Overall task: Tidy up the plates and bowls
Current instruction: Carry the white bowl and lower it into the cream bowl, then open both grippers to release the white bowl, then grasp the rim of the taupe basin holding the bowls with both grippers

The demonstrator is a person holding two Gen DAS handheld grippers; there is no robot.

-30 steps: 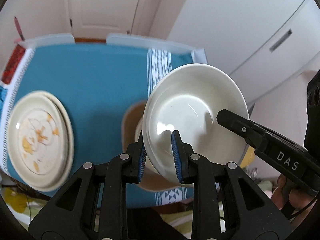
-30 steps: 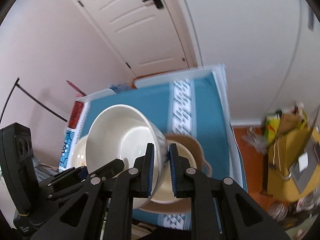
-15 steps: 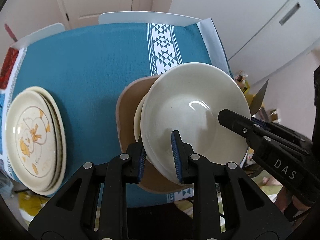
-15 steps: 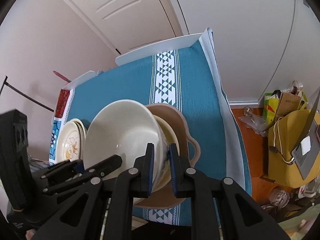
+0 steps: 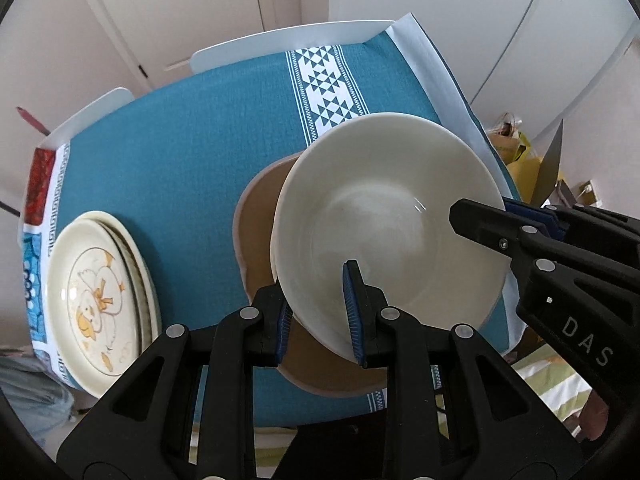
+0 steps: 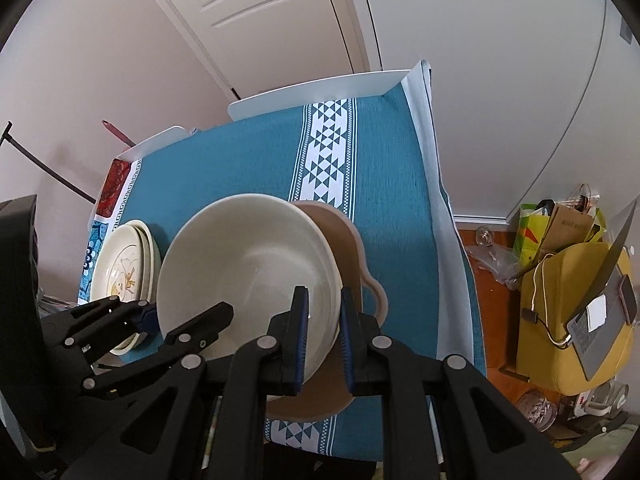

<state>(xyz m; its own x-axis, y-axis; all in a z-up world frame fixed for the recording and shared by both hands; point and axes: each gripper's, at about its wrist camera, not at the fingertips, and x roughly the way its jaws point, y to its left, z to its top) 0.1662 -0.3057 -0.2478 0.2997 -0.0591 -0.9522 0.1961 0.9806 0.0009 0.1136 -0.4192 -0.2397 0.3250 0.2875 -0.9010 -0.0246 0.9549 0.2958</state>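
A cream bowl (image 5: 384, 216) (image 6: 248, 264) hangs low over a brown handled dish (image 5: 256, 224) (image 6: 344, 240) at the near part of the teal tablecloth (image 5: 180, 160). My left gripper (image 5: 318, 320) is shut on the bowl's near rim, one pad inside and one outside. On the opposite rim my right gripper (image 6: 323, 336) is shut the same way. Each gripper also shows in the other's view: the right gripper (image 5: 500, 216), the left gripper (image 6: 168, 320). A second cream rim shows just under the held bowl. A stack of cream plates (image 5: 100, 292) (image 6: 124, 268), the top one with a duck drawing, lies to the left.
White chair backs (image 5: 288, 44) stand along the table's far edge before a door. A red patterned item (image 5: 38, 184) lies at the far left corner. Right of the table, on the floor, are a yellow seat with a laptop (image 6: 580, 312) and bags (image 6: 560, 224).
Both grippers have come down with the cream bowl, which was tilted and now sits nearly level, close over the brown dish. The left gripper has rolled and points more steeply down.
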